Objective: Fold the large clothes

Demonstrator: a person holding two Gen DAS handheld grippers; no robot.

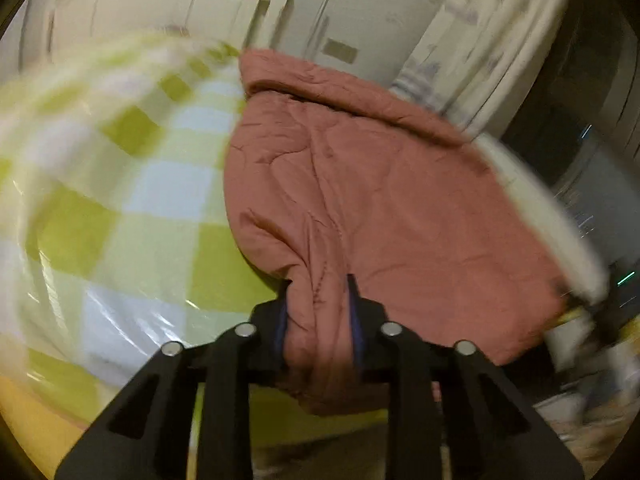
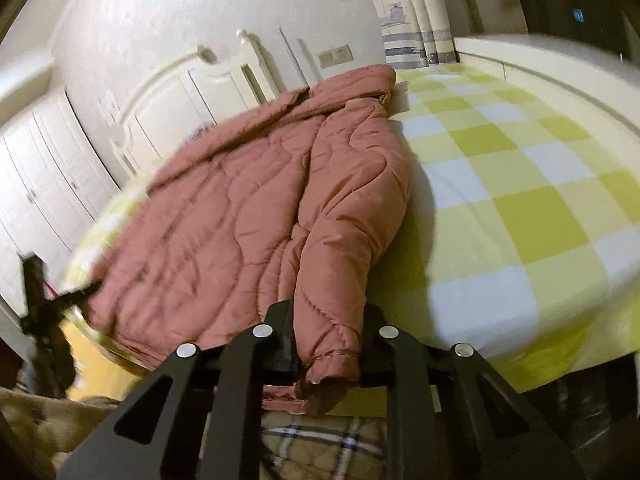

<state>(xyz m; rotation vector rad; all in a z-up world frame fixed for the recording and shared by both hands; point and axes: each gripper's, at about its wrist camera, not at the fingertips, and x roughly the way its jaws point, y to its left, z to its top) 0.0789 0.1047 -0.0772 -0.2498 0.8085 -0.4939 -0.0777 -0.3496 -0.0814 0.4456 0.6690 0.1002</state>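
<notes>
A large pink quilted jacket [image 2: 240, 208] lies spread on a bed with a yellow-green and white checked sheet [image 2: 520, 184]. My right gripper [image 2: 328, 312] is shut on the cuff end of the jacket's sleeve [image 2: 332, 344] at the bed's near edge. In the left wrist view the jacket [image 1: 380, 200] fills the right half, and my left gripper [image 1: 318, 284] is shut on a fold of its fabric at the near edge. The checked sheet [image 1: 132, 200] lies to its left. The left gripper shows as a dark blurred shape at the left of the right wrist view [image 2: 44, 304].
A white headboard [image 2: 192, 88] and white wardrobe doors [image 2: 44, 168] stand behind the bed. A curtain [image 2: 412, 12] hangs at the back. A plaid cloth [image 2: 320, 440] lies below the bed's near edge. The left wrist view is motion-blurred.
</notes>
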